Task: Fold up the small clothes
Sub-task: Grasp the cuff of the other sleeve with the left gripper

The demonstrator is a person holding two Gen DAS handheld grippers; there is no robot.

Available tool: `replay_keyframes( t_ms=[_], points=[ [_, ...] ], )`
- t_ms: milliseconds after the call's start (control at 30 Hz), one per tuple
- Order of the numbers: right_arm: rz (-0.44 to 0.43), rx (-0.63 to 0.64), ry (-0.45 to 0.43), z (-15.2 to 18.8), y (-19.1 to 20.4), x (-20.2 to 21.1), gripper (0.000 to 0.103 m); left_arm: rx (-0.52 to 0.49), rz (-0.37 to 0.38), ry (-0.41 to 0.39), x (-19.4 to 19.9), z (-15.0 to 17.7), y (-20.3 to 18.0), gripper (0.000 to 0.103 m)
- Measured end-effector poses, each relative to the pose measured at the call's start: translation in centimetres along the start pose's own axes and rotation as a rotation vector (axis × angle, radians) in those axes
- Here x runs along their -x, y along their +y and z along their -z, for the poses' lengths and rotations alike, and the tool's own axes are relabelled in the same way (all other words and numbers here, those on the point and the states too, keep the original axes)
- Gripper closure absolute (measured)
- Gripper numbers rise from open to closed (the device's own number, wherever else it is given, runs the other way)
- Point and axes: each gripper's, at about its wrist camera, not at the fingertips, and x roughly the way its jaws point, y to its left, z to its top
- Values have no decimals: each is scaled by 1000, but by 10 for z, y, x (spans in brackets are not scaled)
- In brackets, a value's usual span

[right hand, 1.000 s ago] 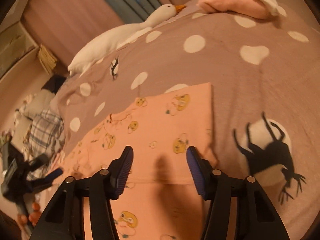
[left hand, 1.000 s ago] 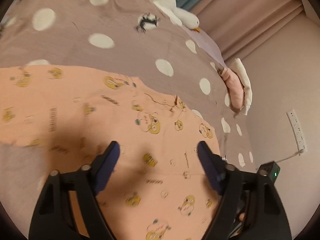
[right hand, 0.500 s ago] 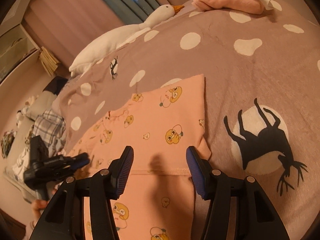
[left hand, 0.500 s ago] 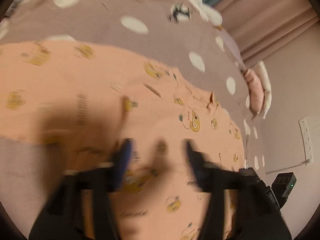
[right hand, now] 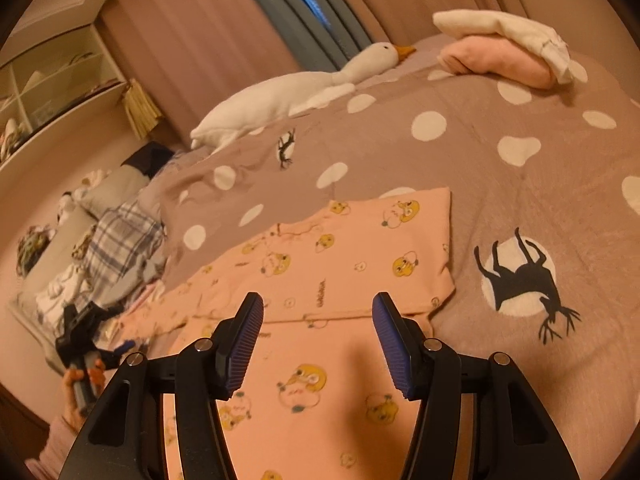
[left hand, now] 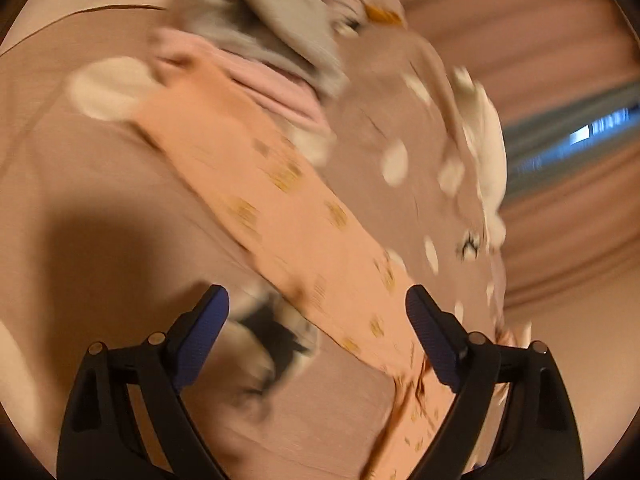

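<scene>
A peach garment with yellow cartoon prints lies flat on the dotted mauve bedspread. My right gripper is open and empty, hovering just above the garment near a fold line. In the blurred left wrist view the garment runs as a long strip from upper left to lower right. My left gripper is open and empty above its near edge. The left gripper also shows in the right wrist view at the garment's far left end.
A white goose plush lies at the back of the bed. Folded pink and white clothes sit at the back right. A heap of plaid and grey clothes lies at the left; it also shows in the left wrist view. Shelves stand far left.
My left gripper has swung quickly leftward away from the garment's middle to its far end and opened wider. My right gripper has drawn back slightly and stays open.
</scene>
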Motion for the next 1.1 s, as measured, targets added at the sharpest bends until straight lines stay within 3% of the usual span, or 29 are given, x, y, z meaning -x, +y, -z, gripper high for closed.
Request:
replay_keyframes(
  t_ms=[233,367,500,567,633,667,733,767,867,967,1100],
  points=[
    [49,27,7,11,18,1,45,100,58,-22,-2,-33,38,17],
    [61,-1,1,16,21,1,45,96,76,-22,-13,-53,42,18],
    [79,-38,3,20,20,0,45,78,47,-31,-26,-72,37,18],
    [92,-42,8,20,21,-2,45,73,21,-44,-32,-78,35,26],
    [97,-46,8,21,23,-3,45,71,-34,-56,-33,-81,37,51],
    [95,-49,7,21,23,-3,45,73,-55,-59,-33,-82,38,58],
    [90,-47,6,21,23,-3,45,53,-113,-55,-34,-82,37,92],
    [88,-44,6,21,25,-3,45,26,-163,-46,-34,-81,35,97],
    [85,-36,8,23,28,-4,45,-46,-219,-50,-27,-76,20,98],
    [80,-27,12,27,30,-3,45,-133,-194,-67,-18,-70,-12,98],
    [84,-6,18,35,33,2,45,-325,-118,-60,-10,-48,-83,98]
  ],
)
